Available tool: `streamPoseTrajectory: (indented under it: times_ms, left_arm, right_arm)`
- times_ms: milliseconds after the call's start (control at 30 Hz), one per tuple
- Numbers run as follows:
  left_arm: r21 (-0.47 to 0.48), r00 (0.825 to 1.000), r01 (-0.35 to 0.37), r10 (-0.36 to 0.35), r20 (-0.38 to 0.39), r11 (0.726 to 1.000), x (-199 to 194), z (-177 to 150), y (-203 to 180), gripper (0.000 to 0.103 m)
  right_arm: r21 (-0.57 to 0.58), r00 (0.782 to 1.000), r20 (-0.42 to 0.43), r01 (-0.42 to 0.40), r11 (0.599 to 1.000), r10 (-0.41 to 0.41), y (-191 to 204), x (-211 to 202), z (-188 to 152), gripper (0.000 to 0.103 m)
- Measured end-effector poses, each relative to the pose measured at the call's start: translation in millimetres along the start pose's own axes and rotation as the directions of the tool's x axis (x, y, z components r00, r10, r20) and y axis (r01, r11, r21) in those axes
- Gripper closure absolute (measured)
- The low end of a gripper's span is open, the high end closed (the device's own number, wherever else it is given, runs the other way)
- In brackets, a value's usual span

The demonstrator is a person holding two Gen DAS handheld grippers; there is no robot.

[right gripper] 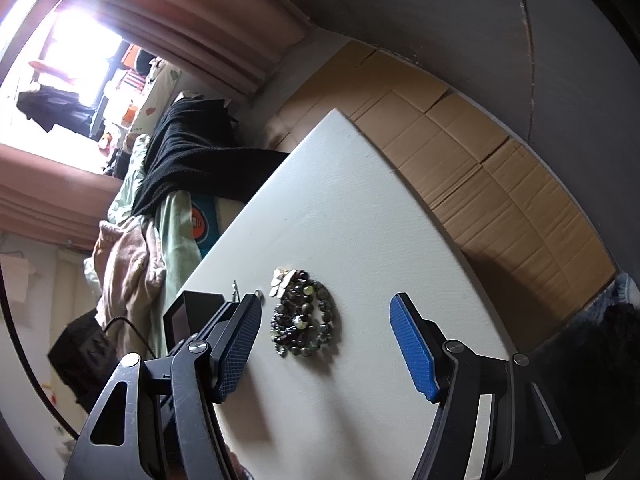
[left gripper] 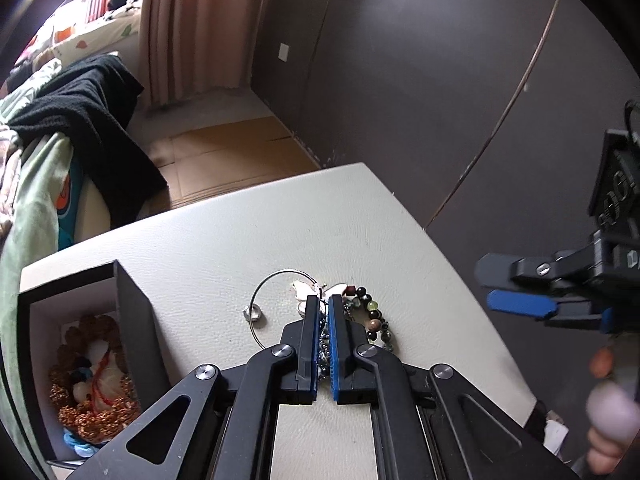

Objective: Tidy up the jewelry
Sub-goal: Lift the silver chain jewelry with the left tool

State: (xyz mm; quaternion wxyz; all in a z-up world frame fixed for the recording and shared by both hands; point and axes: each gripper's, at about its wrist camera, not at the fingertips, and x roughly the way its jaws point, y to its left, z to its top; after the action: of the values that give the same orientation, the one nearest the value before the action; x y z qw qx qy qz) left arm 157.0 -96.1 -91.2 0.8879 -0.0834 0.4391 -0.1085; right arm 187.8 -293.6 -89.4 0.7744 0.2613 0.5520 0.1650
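Note:
A pile of jewelry lies on the white table [left gripper: 224,240]: a beaded bracelet [left gripper: 374,314], a pale butterfly pendant [left gripper: 306,290], a thin silver hoop [left gripper: 256,304] and a small ring [left gripper: 255,313]. My left gripper [left gripper: 324,306] is shut on a beaded chain [left gripper: 323,354] in that pile. A black box [left gripper: 80,360] at the left holds several orange and brown bead strings. My right gripper [right gripper: 326,310] is open and empty, above the table, with the bead pile [right gripper: 304,316] between its fingers in view. It also shows in the left wrist view [left gripper: 516,296].
Clothes and a black sweater [left gripper: 88,128] are heaped left of the table. Flat cardboard [right gripper: 460,152] covers the floor beyond the table's far edge. A dark wall [left gripper: 420,80] stands behind. The person's hand [left gripper: 612,412] shows at the right.

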Motion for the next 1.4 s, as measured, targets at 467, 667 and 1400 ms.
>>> streamPoseTrajectory:
  times_ms: [467,667,1400]
  left_arm:
    - [-0.061,0.997,0.035,-0.03,0.07,0.998,-39.9,5.9,23.4,0.099]
    - [-0.085,0.995,0.035,-0.027,0.095,0.996,-54.9,4.3,37.2,0.099]
    - [-0.132,0.99,0.024,-0.004,0.143,0.991,-85.6,4.3,68.5,0.099]
  right_arm:
    - [-0.054,0.997,-0.074,0.013,0.998,-0.017,20.1,51.5,-0.7,0.074]
    - [-0.059,0.993,-0.113,0.038,0.998,-0.045,25.5,64.2,-5.9,0.074]
    - [-0.119,0.997,0.0,-0.083,0.989,0.083,59.7,44.2,-11.1,0.092]
